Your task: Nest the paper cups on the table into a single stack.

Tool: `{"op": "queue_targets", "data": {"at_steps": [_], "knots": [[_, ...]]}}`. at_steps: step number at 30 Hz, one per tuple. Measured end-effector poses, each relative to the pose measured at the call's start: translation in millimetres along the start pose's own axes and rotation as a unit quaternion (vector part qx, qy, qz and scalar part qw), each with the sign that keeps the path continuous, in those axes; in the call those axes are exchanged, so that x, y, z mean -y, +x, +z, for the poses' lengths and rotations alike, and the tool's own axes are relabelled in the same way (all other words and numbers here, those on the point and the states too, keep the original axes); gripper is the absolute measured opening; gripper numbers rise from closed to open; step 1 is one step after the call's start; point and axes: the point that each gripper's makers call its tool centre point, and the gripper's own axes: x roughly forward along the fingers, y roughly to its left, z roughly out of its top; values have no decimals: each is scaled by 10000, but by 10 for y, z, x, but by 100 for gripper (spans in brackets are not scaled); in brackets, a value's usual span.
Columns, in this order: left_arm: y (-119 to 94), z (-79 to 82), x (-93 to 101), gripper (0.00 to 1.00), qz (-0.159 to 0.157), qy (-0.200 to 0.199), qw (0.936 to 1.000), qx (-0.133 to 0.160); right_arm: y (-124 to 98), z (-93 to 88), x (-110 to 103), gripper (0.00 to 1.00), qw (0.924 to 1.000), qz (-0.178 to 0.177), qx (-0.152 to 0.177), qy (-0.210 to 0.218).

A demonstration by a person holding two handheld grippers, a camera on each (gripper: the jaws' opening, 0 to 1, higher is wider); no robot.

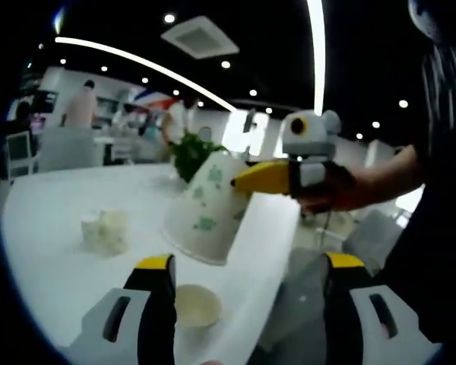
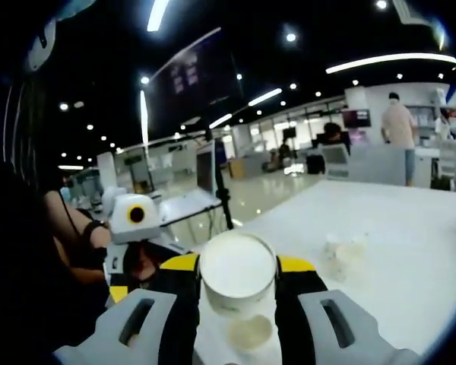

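A white paper cup with green prints (image 1: 205,209) hangs tilted above the table, mouth down and to the left. My right gripper (image 1: 262,176) is shut on it near its base. In the right gripper view that cup's round white bottom (image 2: 238,275) sits between the jaws of my right gripper (image 2: 238,266). Under it a cream cup (image 2: 251,331) stands mouth up on the white table (image 2: 410,228). That cup (image 1: 196,304) lies between the wide-apart jaws of my left gripper (image 1: 249,262), untouched. A pair of small cups (image 1: 106,228) stands further off on the table (image 1: 53,220).
The small cups (image 2: 346,255) stand right of the held cup. A green plant (image 1: 194,152) is at the table's far side. The table edge (image 1: 270,296) runs close beside the cream cup. A hand (image 1: 342,190) holds the right gripper. The left gripper (image 2: 133,251) shows at the left.
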Motion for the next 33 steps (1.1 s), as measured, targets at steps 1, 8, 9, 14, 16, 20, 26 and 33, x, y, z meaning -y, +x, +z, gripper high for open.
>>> {"op": "queue_targets", "data": {"at_steps": [1,8,9,14,16,20,26,33], "knots": [[-4,10,8,74,-38,-19,10000,35,-1,6,-4,34,10000,21,28,30],[-82,118,28,64,-84,174,9995,248,-29,34,-54,34,9993,257,194,164],[-90,127,29,63,-102,136,9995,276,-31,32,-58,34,9992,278,199,183],[-137,233,52,58,-153,135,9985,505,-80,17,-97,34,9970,462,393,485],[-156,282,42,56,-160,59,9980,611,-89,21,-125,34,9960,521,437,572],[-163,335,39,55,-183,-19,9972,727,-101,-16,-132,34,9956,537,423,639],[-208,432,34,52,-264,-218,9948,958,-157,-40,-96,34,9930,524,562,901],[-298,510,-1,41,-364,-469,9925,1065,-192,-32,-89,34,9897,544,682,1135]]}}
